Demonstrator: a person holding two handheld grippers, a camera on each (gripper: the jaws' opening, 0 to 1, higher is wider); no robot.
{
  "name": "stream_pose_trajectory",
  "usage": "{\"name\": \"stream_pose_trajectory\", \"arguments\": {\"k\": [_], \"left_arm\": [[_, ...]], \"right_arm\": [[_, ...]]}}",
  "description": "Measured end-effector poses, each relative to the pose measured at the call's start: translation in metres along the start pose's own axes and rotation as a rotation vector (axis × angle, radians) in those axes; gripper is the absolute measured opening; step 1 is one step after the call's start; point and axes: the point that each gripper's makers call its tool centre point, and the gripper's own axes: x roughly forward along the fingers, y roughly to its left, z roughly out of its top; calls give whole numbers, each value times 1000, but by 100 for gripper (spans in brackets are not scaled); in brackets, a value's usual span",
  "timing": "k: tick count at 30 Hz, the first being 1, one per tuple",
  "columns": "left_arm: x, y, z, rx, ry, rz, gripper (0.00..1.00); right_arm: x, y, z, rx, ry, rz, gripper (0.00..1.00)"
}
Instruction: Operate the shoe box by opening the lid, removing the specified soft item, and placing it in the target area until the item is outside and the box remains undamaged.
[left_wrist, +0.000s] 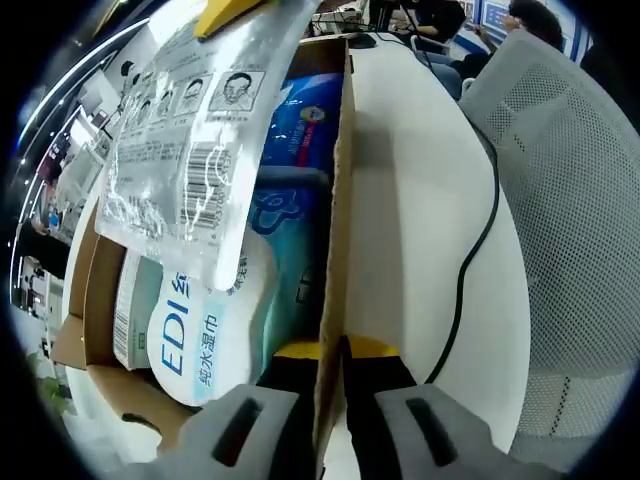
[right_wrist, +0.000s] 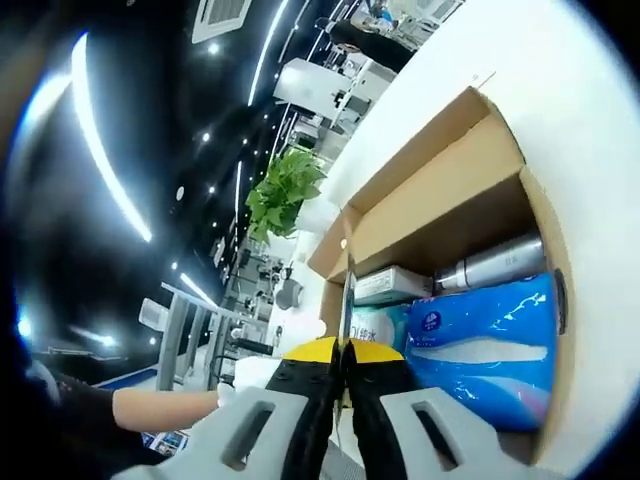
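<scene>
— At the box's long side wall, where is your left tool (left_wrist: 331, 352)?

— Your left tool straddles the cardboard wall of the shoe box (left_wrist: 338, 215), one jaw inside and one outside, closed on that edge. The box sits open on the white tabletop (left_wrist: 425, 190), with a black cable (left_wrist: 473, 255) running across the surface beside it and a white mesh chair (left_wrist: 575, 200) just past that.

— And your right tool (right_wrist: 343, 372)?

— Your right tool's jaws are pressed narrow on a thin clear plastic pouch (left_wrist: 195, 140), seen edge-on in the right gripper view. In the left gripper view that pouch, printed with small face drawings and a barcode, hangs lifted above the open box.

— What lies inside?

— You have a blue soft pack (right_wrist: 490, 345) against one wall, a white wet-wipes pack (left_wrist: 205, 330) with blue lettering, a metal bottle (right_wrist: 495, 262) lying on its side, and a small white carton (right_wrist: 390, 284). A green plant (right_wrist: 283, 192) stands beyond the box.
</scene>
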Motion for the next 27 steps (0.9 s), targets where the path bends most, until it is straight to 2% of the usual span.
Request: {"name": "stream_pose_trajectory", "arguments": {"k": [27], "left_arm": [[0,0,0,3,-1,1,4]], "right_arm": [[-34,3,4,35,-54,19,0]]}}
